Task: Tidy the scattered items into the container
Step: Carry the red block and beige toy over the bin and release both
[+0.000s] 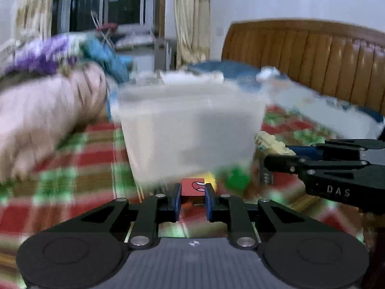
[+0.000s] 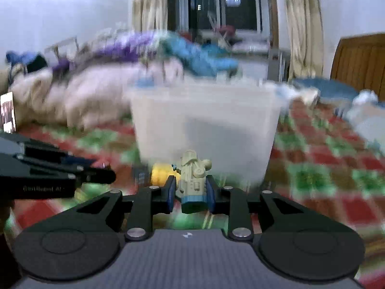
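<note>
Left hand-held gripper [image 1: 192, 198]: you clamp the red block [image 1: 192, 187].
Right hand-held gripper [image 2: 190, 192]: you clamp the beige toy vehicle [image 2: 192, 178].
Left: both into the translucent plastic container [image 1: 190, 125] at 12 o'clock; yellow piece [image 2: 160, 172] waits.

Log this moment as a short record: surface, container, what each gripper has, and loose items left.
surface: checked red and green bedcover
container: pale plastic tub, standing on the bedcover ahead of both grippers
left gripper: jaws shut on a red block
right gripper: jaws shut on a beige toy with a blue base
loose items: yellow piece and green piece by the tub's foot
image quality: blurred
</note>
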### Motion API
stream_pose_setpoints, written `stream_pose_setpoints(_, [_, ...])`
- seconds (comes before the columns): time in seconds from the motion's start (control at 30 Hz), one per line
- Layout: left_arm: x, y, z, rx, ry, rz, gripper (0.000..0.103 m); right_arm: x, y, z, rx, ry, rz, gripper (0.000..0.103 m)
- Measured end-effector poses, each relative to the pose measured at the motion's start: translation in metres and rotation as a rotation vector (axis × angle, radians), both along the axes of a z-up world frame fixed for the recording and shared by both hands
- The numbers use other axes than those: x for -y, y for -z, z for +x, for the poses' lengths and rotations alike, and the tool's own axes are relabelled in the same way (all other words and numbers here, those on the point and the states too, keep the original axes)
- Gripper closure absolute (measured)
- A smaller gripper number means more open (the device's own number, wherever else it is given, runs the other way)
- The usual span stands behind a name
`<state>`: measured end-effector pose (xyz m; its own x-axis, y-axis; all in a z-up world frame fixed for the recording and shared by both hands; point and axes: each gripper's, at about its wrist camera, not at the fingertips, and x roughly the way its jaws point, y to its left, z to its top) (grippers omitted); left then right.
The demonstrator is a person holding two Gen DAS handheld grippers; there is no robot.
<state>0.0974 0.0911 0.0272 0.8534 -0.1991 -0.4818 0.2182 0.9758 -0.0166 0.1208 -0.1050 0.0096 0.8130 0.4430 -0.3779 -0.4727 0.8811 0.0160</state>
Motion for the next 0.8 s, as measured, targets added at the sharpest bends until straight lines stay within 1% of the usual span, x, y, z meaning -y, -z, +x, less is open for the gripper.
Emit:
stream_pose_setpoints(0.07, [0.0, -0.024, 0.014, 0.038, -0.009, 0.003, 0.081, 0.001, -0.024, 0.015, 0.048, 0.01, 0.021, 0.074])
stream_pose_setpoints(0.13, [0.003, -0.045, 0.03, 0.071, -0.019, 0.017, 0.081, -0.001, -0.041, 0.031, 0.074, 0.015, 0.029, 0.074])
stream_pose_setpoints(0.2, [0.009, -0.059, 0.048, 0.097, -0.015, 0.024, 0.08, -0.005, -0.05, 0.048, 0.09, 0.017, 0.026, 0.074])
stream_pose_setpoints(0.3, [0.021, -0.072, 0.081, 0.122, -0.008, 0.059, 0.08, -0.008, -0.056, 0.074, 0.075, 0.021, 0.035, 0.074])
stream_pose_setpoints(0.37, [0.025, -0.073, 0.105, 0.122, -0.015, 0.073, 0.08, -0.013, -0.06, 0.093, 0.064, 0.028, 0.028, 0.074])
stream_pose_setpoints(0.43, [0.028, -0.069, 0.124, 0.104, -0.031, 0.078, 0.08, -0.018, -0.06, 0.108, 0.068, 0.03, 0.002, 0.074])
stream_pose_setpoints(0.63, [0.028, -0.046, 0.156, 0.003, -0.097, 0.107, 0.08, -0.023, -0.049, 0.133, 0.033, 0.034, -0.046, 0.074])
stream_pose_setpoints(0.67, [0.026, -0.042, 0.157, -0.015, -0.111, 0.104, 0.076, -0.024, -0.046, 0.137, 0.013, 0.035, -0.051, 0.072])
stream_pose_setpoints(0.7, [0.023, -0.038, 0.158, -0.031, -0.118, 0.097, 0.066, -0.023, -0.044, 0.139, -0.001, 0.036, -0.049, 0.071])
stream_pose_setpoints(0.73, [0.021, -0.035, 0.157, -0.04, -0.12, 0.091, 0.059, -0.023, -0.041, 0.14, -0.013, 0.035, -0.039, 0.07])
stream_pose_setpoints(0.77, [0.02, -0.032, 0.154, -0.04, -0.126, 0.093, 0.048, -0.021, -0.04, 0.139, -0.016, 0.033, -0.032, 0.066])
stream_pose_setpoints(0.8, [0.019, -0.031, 0.152, -0.032, -0.138, 0.105, 0.041, -0.021, -0.039, 0.138, -0.012, 0.033, -0.03, 0.065])
